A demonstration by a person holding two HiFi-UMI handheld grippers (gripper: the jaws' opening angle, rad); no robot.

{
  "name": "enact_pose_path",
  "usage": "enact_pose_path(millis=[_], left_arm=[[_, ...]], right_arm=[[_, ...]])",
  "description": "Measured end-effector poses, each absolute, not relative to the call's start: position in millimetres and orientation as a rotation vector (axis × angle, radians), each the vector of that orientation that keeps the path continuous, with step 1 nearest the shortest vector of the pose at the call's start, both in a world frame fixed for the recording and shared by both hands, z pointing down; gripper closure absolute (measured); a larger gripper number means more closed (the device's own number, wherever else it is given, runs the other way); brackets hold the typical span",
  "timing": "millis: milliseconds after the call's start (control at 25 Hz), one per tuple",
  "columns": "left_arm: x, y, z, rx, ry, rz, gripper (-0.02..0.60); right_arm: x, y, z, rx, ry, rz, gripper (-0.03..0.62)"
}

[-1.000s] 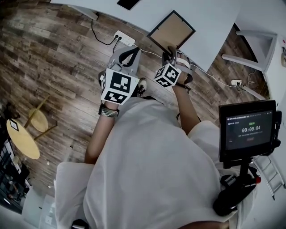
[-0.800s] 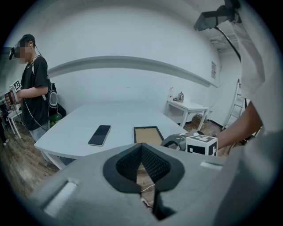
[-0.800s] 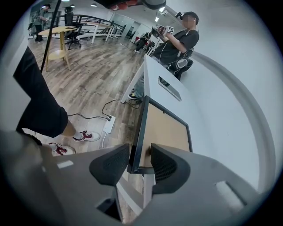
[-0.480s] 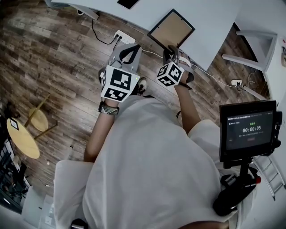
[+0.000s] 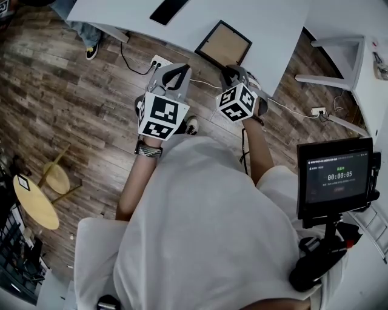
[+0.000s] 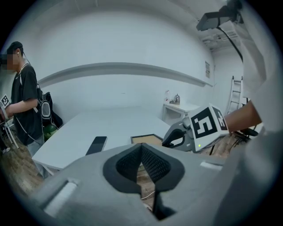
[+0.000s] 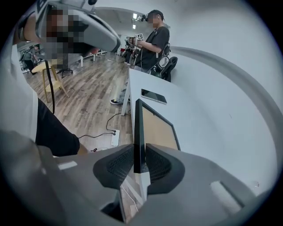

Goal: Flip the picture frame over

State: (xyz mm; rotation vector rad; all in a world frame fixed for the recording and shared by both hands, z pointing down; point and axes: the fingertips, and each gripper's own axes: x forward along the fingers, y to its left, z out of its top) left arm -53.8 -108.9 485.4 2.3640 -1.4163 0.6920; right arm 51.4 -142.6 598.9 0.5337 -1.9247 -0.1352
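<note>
the fingers point(image 7: 118, 167) of our right gripper point(image 7: 139, 165) are closing on the near edge of the picture frame point(image 5: 225, 43), brown face up at the worktop point(image 5: 260, 18) edge. our left gripper point(image 6: 141, 164) is clenched, empty. we judge the flip itself is not yet done.

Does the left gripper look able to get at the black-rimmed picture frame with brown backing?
Probably yes. The left gripper hangs empty, jaws together, short of the white table, nothing between it and the black-rimmed picture frame. The right gripper, jaws closing on the near edge, leaves the left side free.
</note>
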Motion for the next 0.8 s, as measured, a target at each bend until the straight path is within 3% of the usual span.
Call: enact_pose_path(millis=[800], left_arm=[[-56.9, -134.7, 493.1, 2.428, -1.340, 0.706, 0.577]], right_arm=[[27.9, -153.1, 547.6, 0.445, -2.110, 0.308, 0.517]])
